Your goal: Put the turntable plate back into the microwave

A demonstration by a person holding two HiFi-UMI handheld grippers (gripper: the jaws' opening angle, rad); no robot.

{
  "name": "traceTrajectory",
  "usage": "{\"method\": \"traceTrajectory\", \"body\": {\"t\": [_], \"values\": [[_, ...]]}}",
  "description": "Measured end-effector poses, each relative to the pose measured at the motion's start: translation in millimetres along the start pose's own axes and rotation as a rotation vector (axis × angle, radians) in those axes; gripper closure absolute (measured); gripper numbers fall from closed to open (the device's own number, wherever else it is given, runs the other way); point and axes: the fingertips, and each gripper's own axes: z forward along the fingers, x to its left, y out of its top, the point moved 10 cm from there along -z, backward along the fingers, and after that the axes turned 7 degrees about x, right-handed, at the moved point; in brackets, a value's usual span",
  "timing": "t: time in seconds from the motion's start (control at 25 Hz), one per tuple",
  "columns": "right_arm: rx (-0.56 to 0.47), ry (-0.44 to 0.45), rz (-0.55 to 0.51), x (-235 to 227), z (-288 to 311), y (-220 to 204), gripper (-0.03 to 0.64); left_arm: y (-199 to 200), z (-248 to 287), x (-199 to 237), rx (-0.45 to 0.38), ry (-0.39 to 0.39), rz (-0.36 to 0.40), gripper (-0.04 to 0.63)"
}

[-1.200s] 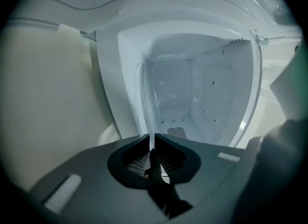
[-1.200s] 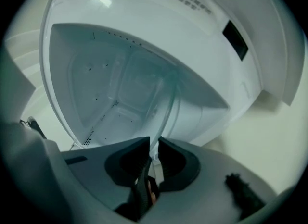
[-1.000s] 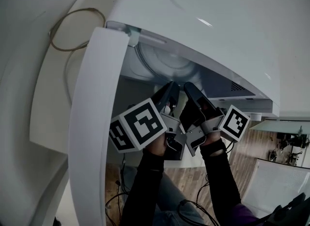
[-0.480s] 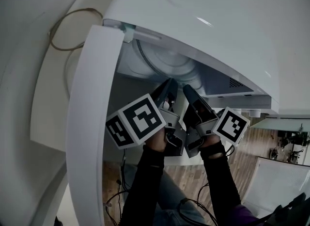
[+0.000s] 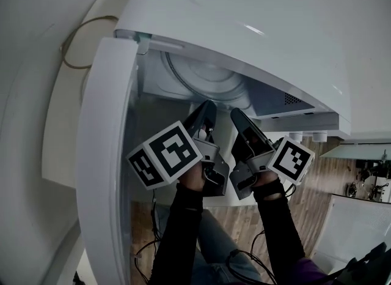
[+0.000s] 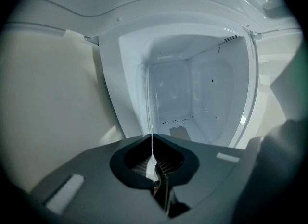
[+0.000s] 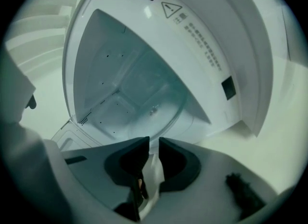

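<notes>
The clear glass turntable plate (image 5: 204,79) lies partly inside the open white microwave (image 5: 256,21), its near rim at the cavity mouth. My left gripper (image 5: 208,107) holds that rim. In the left gripper view the plate (image 6: 152,117) shows edge-on as a thin line running into my left gripper (image 6: 152,139), whose jaws are closing on it. My right gripper (image 5: 237,115) stands just to the right of the left one. In the right gripper view the plate (image 7: 144,112) reaches from my right gripper (image 7: 154,141) into the cavity, with the pads pressed on its rim.
The microwave door (image 5: 104,155) stands swung open at the left, close beside my left gripper. The cavity walls (image 6: 192,93) are white and bare. A looped cord (image 5: 76,39) lies on the counter at the back left. Wooden floor (image 5: 317,180) shows below right.
Both grippers stay at the cavity mouth with the plate between them. The right one has rolled a little. The head view has shifted, so more of the cavity shows.
</notes>
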Motion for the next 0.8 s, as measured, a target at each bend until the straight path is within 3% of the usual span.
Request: {"method": "traceTrajectory", "body": {"t": [0.12, 0.24, 0.4, 0.6, 0.68, 0.8], "values": [[-0.001, 0.031, -0.022, 6, -2, -2, 0.549, -10, -1, -1, 0.041, 0.038, 0.056, 0.588], [0.015, 0.062, -0.024, 12, -5, -7, 0.585, -26, -5, -3, 0.087, 0.0, 0.147, 0.589], [0.025, 0.06, -0.076, 22, -20, -13, 0.591, -42, -17, -20, 0.112, 0.013, 0.373, 0.589], [0.004, -0.049, -0.364, 49, -49, -9, 0.595, -59, -27, -59, 0.171, 0.097, 0.673, 0.589], [-0.038, -0.073, -0.464, 64, -65, -3, 0.595, -62, -33, -84, 0.138, 0.102, 0.762, 0.589], [-0.131, -0.069, -0.6, 93, -90, 8, 0.595, -67, -47, -123, 0.019, 0.133, 0.92, 0.589]]}}
